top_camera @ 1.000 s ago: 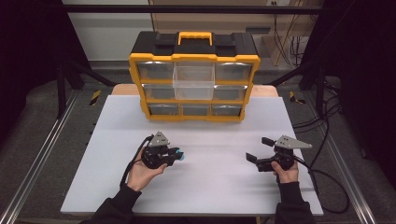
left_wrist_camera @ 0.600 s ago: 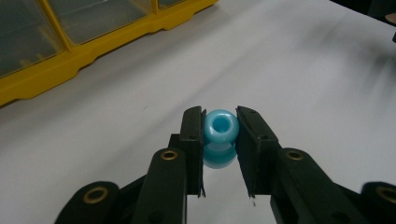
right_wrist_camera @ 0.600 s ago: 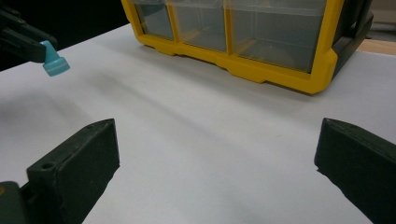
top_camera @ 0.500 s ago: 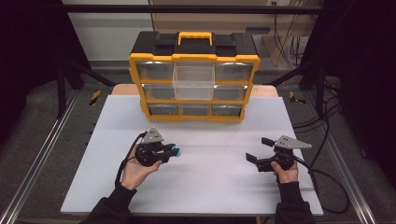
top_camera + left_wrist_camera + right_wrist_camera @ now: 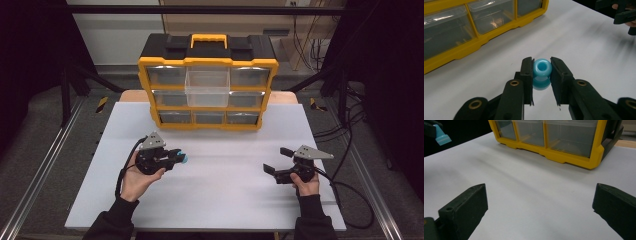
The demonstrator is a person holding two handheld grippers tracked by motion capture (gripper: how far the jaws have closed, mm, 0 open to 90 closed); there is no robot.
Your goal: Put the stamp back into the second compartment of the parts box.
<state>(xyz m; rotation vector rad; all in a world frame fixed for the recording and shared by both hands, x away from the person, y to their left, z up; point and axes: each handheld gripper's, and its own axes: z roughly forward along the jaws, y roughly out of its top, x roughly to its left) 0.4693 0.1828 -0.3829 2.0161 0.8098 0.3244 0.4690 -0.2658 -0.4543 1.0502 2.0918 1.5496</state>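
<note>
Hand-held gripper (image 5: 540, 207) jaws wide apart over white table (image 5: 529, 195) — yellow drawer organizer (image 5: 554, 137) beyond.

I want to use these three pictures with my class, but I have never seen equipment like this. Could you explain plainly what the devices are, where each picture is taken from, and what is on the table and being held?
A person sits at a white table with a hand-held gripper in each hand. One picture looks down from above; the other two come from cameras riding on each gripper. A yellow and black drawer organizer stands at the far side, its upper middle drawer pulled out. The left gripper pinches a small blue ring-shaped bead between its fingers. The right gripper is open and holds nothing.
</note>
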